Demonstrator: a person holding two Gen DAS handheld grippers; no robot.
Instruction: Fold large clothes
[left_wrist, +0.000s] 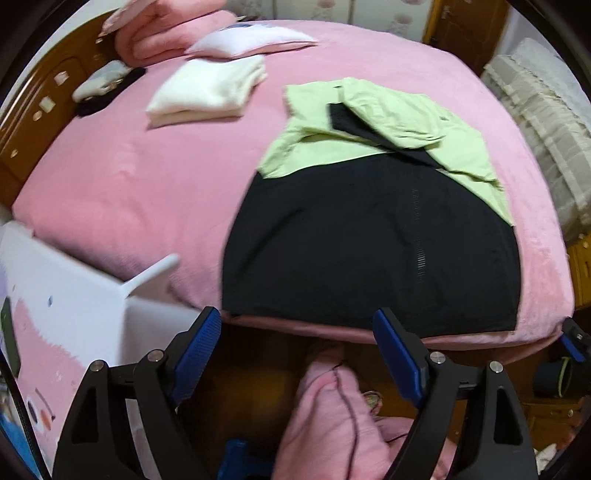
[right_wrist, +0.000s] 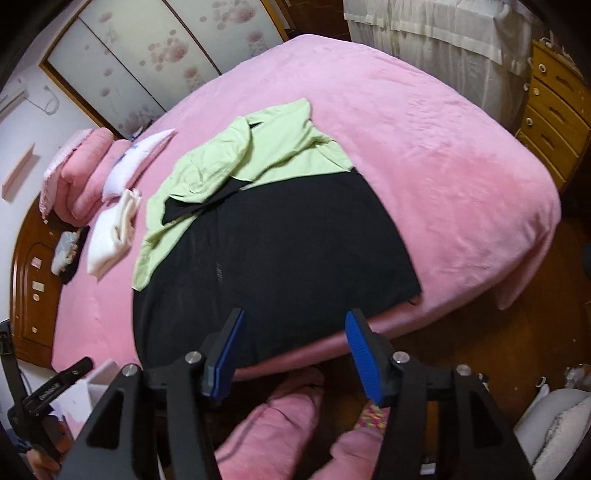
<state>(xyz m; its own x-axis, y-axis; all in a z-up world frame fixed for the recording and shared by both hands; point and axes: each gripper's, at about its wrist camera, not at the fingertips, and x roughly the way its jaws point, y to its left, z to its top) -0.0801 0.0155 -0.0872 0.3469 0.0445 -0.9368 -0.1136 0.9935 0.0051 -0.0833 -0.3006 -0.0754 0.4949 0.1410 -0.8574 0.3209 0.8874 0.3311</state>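
The black and green jacket (left_wrist: 369, 240) lies spread flat on the pink bed (left_wrist: 129, 192) (its hem at the near edge). Both the left gripper (left_wrist: 299, 350) and right gripper (right_wrist: 293, 354) hang above it, fingers apart, holding nothing.

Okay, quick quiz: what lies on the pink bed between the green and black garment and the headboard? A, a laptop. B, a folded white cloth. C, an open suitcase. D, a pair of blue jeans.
B: a folded white cloth lies on the pink bed, between the green and black garment and the headboard.
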